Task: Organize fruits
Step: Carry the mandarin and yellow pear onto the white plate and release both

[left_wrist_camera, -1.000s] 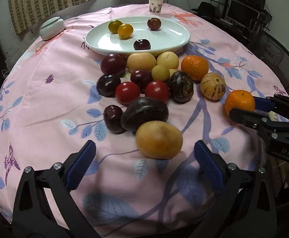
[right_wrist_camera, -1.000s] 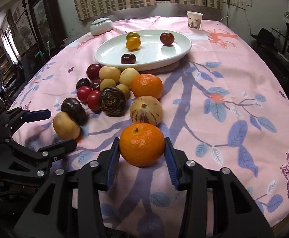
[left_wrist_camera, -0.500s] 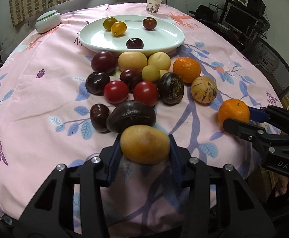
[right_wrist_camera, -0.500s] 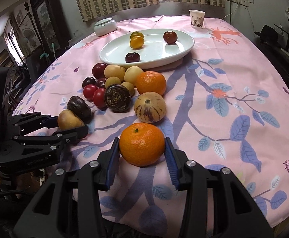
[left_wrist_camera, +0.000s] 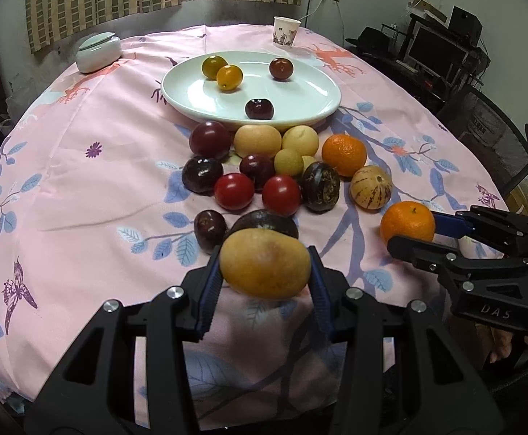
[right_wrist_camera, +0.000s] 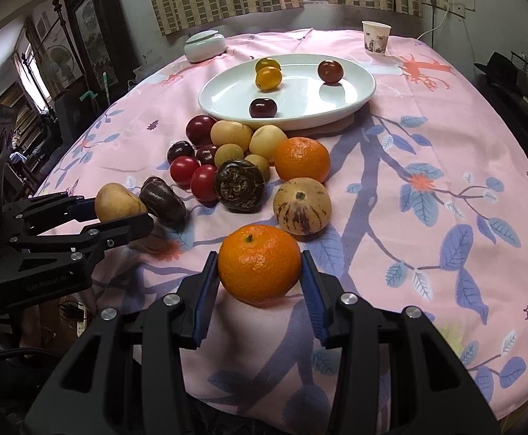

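Pink floral tablecloth point(left_wrist_camera: 64, 188) fills both views. My left gripper point(left_wrist_camera: 265, 282) clamps the yellow fruit point(left_wrist_camera: 265, 262) low-centre; my right gripper point(right_wrist_camera: 260, 275) clamps the mandarin point(right_wrist_camera: 259, 262). Both look soft-skinned and bruisable, so I'd keep pads at the widest girth, lightly.

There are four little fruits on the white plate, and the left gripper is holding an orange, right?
Not quite. The left gripper holds a yellow-brown fruit, seen in the left wrist view. The orange is in the right gripper. The white plate does hold four little fruits.
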